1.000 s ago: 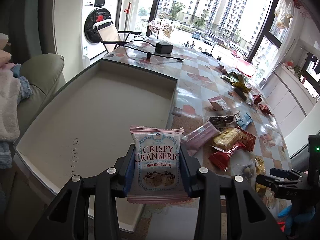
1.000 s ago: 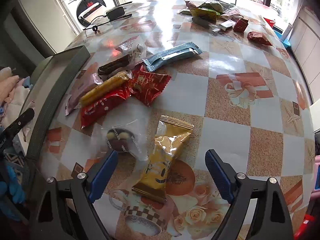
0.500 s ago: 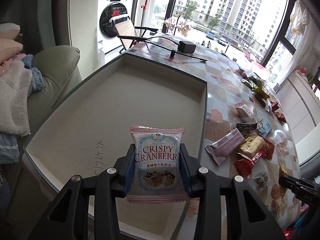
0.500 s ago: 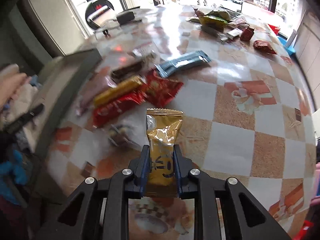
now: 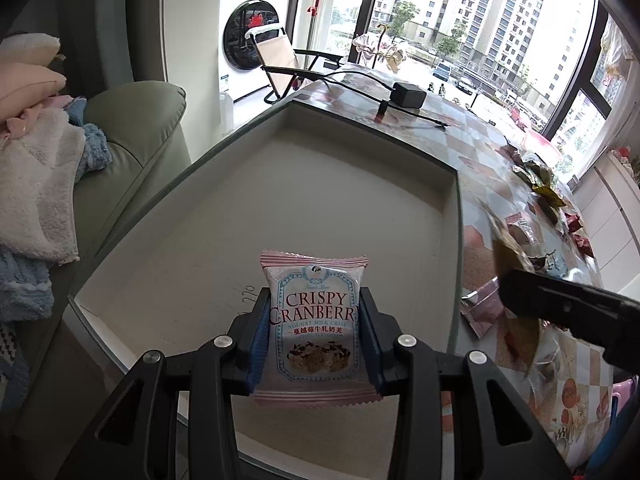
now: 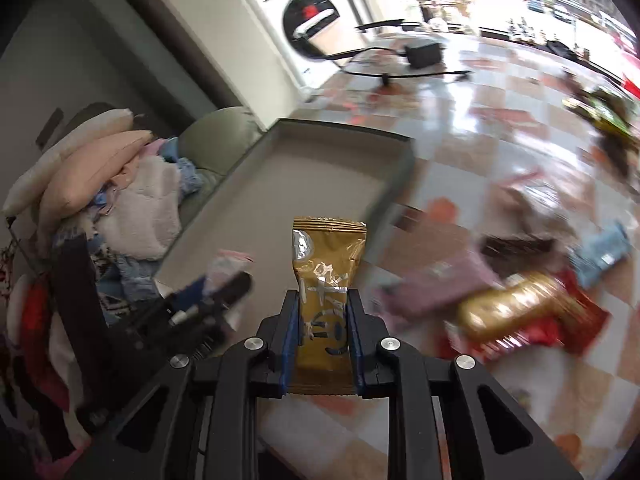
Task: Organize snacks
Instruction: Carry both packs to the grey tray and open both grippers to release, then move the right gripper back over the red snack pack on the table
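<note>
The pink-and-white packet [image 5: 314, 322] clamped upright in the left gripper [image 5: 314, 344] reads "CRISPY CRANBERR", the last letter hidden behind the right pad, with "NOUGAT MILK CRISP" and a line of Chinese characters below, above a picture of nougat pieces. It hangs over the near part of a shallow grey tray [image 5: 450, 208], on whose floor a handwritten number ending "770" shows just left of the packet. The right gripper [image 6: 322, 334] pinches one gold packet [image 6: 326, 280] by its lower half, jaws drawn narrow on it; its printing is too creased and glared to read. This packet stands upright above the table edge, near the tray's near right corner. Both grippers tilt steeply downward, and each shows in the other's view: the right one as a dark blurred bar at the right in the left wrist view, the left one at lower left in the right wrist view. On the checked tablecloth [image 6: 500, 128] right of the tray lie loose snacks, blurred: one mauve packet [image 6: 436, 282], one gold bar [image 6: 516, 306], one red wrapper [image 6: 576, 320], one pale blue [image 6: 602, 252], one dark brown [image 6: 516, 246]. Far off lies one black power adapter [image 5: 408, 95] with its cable.
</note>
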